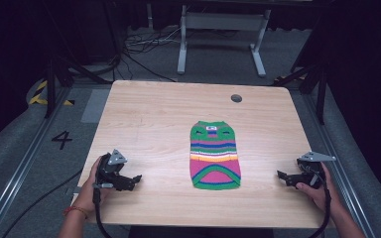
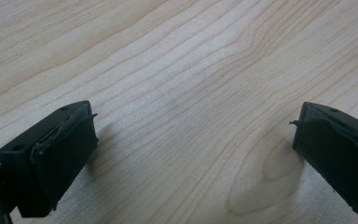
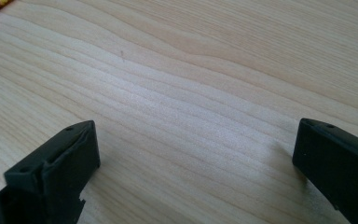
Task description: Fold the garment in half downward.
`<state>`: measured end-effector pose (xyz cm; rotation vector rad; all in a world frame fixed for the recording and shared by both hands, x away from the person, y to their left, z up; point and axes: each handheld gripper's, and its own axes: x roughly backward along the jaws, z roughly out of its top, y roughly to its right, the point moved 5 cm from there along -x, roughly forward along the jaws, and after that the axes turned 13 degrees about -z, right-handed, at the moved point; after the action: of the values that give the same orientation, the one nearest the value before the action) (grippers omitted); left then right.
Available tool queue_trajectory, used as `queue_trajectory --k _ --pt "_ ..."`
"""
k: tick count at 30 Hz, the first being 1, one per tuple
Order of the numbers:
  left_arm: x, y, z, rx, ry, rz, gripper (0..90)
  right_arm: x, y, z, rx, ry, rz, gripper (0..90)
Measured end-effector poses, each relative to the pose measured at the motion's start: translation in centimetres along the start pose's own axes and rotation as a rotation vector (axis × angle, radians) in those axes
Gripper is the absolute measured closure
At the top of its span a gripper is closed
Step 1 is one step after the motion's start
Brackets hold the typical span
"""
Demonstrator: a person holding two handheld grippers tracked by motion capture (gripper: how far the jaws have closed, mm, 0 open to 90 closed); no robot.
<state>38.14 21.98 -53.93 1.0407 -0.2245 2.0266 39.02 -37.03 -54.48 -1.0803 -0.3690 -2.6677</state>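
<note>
Fingers spread wide and empty on both left gripper and right gripper, resting low at near corners of counter, striped sweater flat between; likely pre-grasp, next reaching inward for its edges.

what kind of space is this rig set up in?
Probably a lab or recording studio, not a home: a lone light wooden table on grey carpet, dark curtains around it, loose black cables on the floor, a "4" floor marking and yellow-black hazard tape.
</note>
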Motion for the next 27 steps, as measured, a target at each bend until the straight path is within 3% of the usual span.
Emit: queue_trajectory --k 16,20,22,25,27 --pt "0.0 0.2 -0.1 0.020 0.006 0.016 0.2 0.2 0.2 -0.1 0.009 -0.003 0.013 1.0" --pt "0.1 0.1 0.0 0.009 -0.003 0.012 0.2 0.2 0.2 0.0 0.034 -0.015 0.026 1.7" --pt "-0.1 0.0 0.2 0.025 -0.004 0.023 0.4 0.2 0.4 0.1 0.039 -0.023 0.031 5.5" --pt "-0.2 0.0 0.6 0.025 0.009 0.024 6.2 0.4 0.7 0.4 0.026 -0.010 0.041 20.9" --pt "-0.1 0.0 1.0 0.021 0.017 0.020 16.1 0.4 0.9 0.7 0.019 -0.009 0.041 17.2"
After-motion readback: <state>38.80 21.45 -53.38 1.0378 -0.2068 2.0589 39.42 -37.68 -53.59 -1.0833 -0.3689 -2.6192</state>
